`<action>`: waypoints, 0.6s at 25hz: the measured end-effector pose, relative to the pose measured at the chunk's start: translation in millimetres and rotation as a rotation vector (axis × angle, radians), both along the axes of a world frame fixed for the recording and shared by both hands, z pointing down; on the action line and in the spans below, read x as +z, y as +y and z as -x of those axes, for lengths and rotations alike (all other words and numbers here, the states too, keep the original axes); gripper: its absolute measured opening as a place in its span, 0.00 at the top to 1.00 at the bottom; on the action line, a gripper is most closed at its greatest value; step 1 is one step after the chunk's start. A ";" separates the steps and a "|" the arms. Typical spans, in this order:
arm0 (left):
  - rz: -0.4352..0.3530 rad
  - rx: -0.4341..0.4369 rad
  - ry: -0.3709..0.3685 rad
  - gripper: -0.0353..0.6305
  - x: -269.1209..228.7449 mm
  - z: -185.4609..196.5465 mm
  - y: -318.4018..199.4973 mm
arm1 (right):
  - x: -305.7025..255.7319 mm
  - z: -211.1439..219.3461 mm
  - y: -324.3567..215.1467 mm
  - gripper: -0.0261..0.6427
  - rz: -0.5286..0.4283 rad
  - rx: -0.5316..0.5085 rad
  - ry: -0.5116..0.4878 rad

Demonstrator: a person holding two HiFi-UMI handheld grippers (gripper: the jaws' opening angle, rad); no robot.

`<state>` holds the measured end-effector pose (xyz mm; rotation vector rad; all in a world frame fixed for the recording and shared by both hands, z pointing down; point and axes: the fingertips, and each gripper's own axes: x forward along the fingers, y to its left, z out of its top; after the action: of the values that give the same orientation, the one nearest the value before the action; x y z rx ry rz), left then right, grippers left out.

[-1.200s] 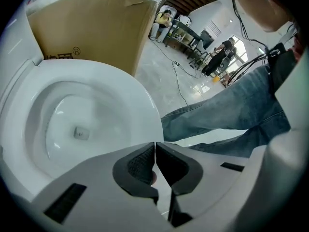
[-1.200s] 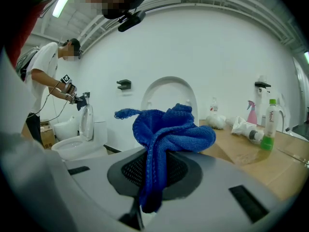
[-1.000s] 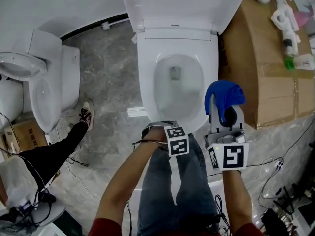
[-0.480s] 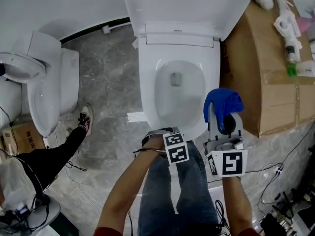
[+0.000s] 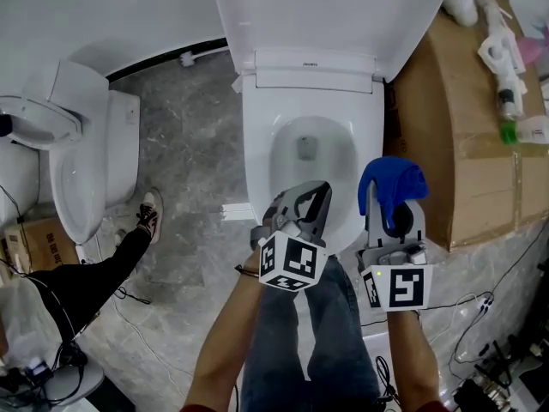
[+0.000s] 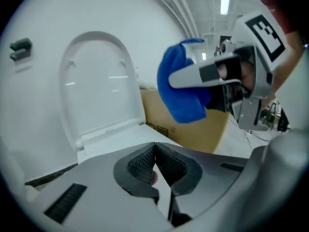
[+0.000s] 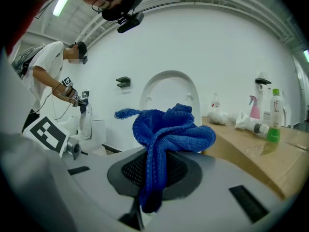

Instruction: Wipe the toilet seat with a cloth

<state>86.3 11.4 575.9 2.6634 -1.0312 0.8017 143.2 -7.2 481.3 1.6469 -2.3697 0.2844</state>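
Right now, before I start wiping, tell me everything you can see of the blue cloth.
The cloth is bright blue with a knitted, towel-like weave. It is soft and crumpled into a bunch, with one corner sticking out sideways. The right tongs are shut on a fold of it, and most of it mounds above their tips. From above it lies over the right front edge of the toilet seat and looks held clear of it. Nothing else touches it.

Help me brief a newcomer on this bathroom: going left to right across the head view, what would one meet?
Second toilet → a person's shoe → left hand-held gripper → blue cloth → cardboard box.
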 end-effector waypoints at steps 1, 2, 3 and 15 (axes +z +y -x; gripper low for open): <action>-0.051 -0.045 0.041 0.92 -11.5 3.8 -8.5 | 0.1 -0.8 -1.8 0.88 -0.005 0.004 0.000; -0.097 -0.089 0.083 0.92 -23.1 8.4 -16.0 | 0.8 -1.2 -3.7 0.88 -0.011 0.008 0.004; -0.141 -0.132 0.122 0.92 -35.1 13.7 -23.2 | 2.4 -1.2 -6.1 0.88 -0.015 0.012 0.013; -0.308 -0.438 0.211 0.92 -76.4 78.0 -69.0 | 72.2 18.1 -63.7 0.88 0.104 0.001 0.056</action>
<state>8.3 -57.6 499.5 2.5216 -1.7041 0.2867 125.0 -71.0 553.5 1.5879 -2.2734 0.3515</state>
